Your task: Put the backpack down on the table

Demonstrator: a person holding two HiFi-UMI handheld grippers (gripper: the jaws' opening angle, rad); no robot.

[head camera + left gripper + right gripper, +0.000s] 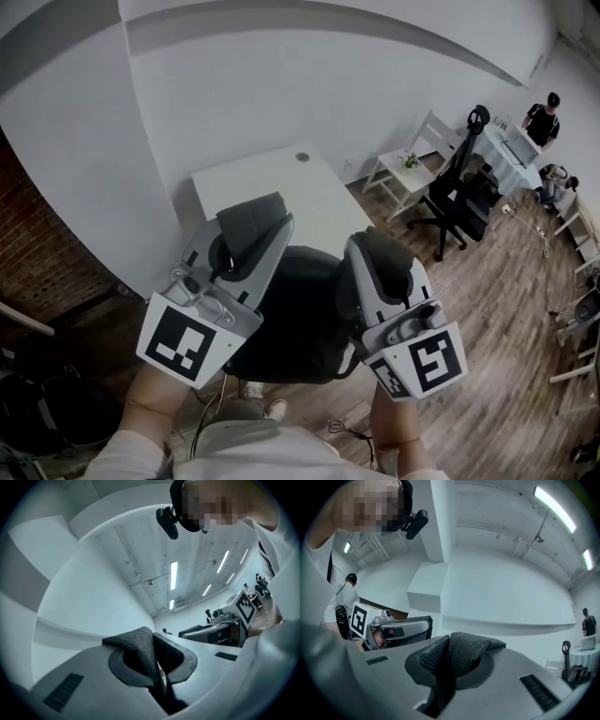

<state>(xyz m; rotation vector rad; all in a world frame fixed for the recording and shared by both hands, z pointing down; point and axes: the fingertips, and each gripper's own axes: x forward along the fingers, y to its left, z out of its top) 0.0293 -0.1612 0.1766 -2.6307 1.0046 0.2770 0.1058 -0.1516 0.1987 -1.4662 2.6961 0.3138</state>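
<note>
A black backpack (291,323) hangs between and below my two grippers, over the floor just short of the white table (314,192). My left gripper (251,220) is shut on a dark grey woven strap (140,651) that stands up between its pads. On the right side, my right gripper (380,248) is shut on another dark woven strap (461,651). Both grippers point slightly upward toward the white wall. The bag's lower part is hidden behind the grippers and my arms.
A black office chair (459,192) and a small white side table (398,173) stand right of the table. Farther right a person (544,117) stands at a white desk. A brick wall (37,258) is at left. Cables lie on the wood floor (497,309).
</note>
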